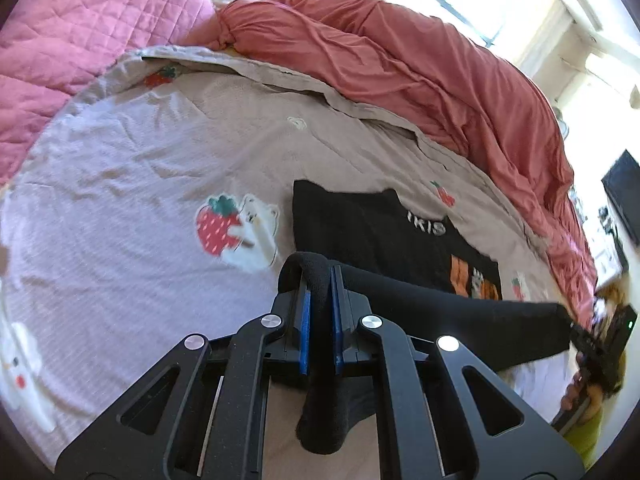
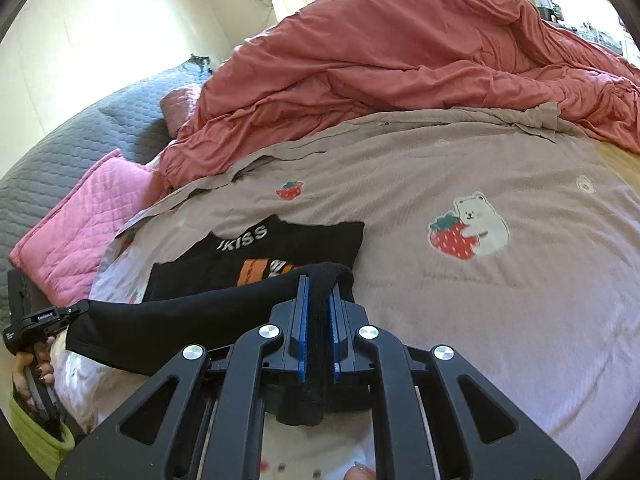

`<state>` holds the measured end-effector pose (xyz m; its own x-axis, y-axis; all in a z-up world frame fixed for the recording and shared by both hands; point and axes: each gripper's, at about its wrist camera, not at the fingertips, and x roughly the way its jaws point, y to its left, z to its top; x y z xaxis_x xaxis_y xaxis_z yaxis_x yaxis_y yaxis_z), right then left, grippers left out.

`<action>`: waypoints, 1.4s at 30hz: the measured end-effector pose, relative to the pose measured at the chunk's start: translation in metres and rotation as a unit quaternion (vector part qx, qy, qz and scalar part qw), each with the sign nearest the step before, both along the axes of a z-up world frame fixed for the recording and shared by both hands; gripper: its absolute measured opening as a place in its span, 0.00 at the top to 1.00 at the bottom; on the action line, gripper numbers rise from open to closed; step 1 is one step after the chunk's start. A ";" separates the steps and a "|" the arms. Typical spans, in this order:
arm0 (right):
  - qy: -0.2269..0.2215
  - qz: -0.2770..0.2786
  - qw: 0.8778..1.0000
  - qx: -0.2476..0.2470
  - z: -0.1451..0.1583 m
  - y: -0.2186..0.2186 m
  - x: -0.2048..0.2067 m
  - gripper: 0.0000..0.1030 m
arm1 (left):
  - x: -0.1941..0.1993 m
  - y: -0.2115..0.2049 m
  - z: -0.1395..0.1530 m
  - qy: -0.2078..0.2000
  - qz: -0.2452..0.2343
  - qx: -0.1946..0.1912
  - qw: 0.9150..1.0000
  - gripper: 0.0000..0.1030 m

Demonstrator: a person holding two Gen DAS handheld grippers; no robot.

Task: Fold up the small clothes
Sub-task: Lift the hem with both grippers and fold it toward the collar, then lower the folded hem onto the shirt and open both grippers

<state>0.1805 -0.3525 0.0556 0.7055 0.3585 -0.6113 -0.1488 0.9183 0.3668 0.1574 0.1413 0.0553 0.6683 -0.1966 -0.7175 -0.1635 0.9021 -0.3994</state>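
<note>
While clamped in both tools (image 1: 319, 276) (image 2: 318, 286), black shirt (image 1: 360, 224) hem taut between them.

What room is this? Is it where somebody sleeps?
Most likely a bedroom. There is a bed sheet with strawberry bears, a rumpled red blanket and a pink pillow.
</note>
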 end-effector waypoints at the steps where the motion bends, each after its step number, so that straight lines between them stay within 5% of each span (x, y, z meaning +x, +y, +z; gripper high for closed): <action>1: 0.003 -0.004 1.000 0.000 -0.002 0.000 0.007 0.92 | 0.009 0.001 -0.003 0.002 0.007 -0.008 1.000 0.97; 10: 0.080 -0.028 0.996 -0.032 -0.053 0.009 0.054 0.89 | 0.041 0.012 -0.052 0.022 0.048 -0.052 0.997 0.94; 13: 0.086 -0.047 0.995 -0.038 -0.057 0.004 0.053 0.64 | 0.035 0.024 -0.065 0.019 0.052 -0.064 0.996 0.82; 16: 0.082 -0.057 0.995 -0.033 -0.055 -0.001 0.045 0.63 | 0.026 0.034 -0.064 0.012 0.053 -0.078 0.995 0.78; 22: 0.032 -0.011 0.996 -0.082 -0.033 0.029 0.003 0.55 | 0.000 0.029 -0.032 -0.033 0.069 -0.003 0.997 0.77; 26: 0.004 0.047 0.989 -0.141 -0.026 0.069 -0.025 0.47 | -0.008 0.002 -0.017 -0.058 0.030 0.044 0.997 0.75; 29: 0.021 0.086 0.988 -0.124 -0.029 0.090 -0.035 0.47 | -0.013 -0.033 -0.020 -0.045 -0.019 0.086 0.995 0.75; 34: 0.026 0.136 0.981 -0.133 -0.038 0.129 -0.047 0.47 | -0.030 -0.067 -0.035 -0.028 -0.101 0.070 0.992 0.75; 38: 0.026 0.158 0.970 -0.183 -0.047 0.162 -0.043 0.47 | -0.032 -0.090 -0.049 -0.006 -0.131 0.116 0.984 0.72; 42: 0.064 0.169 0.973 -0.143 -0.058 0.170 -0.035 0.47 | -0.033 -0.101 -0.056 0.006 -0.153 0.126 0.980 0.65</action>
<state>0.1455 -0.1823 -0.0024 0.4893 0.3587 -0.7949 -0.4295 0.8924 0.1383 0.1247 0.0404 -0.0005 0.5966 -0.2028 -0.7764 0.1271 0.9792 -0.1582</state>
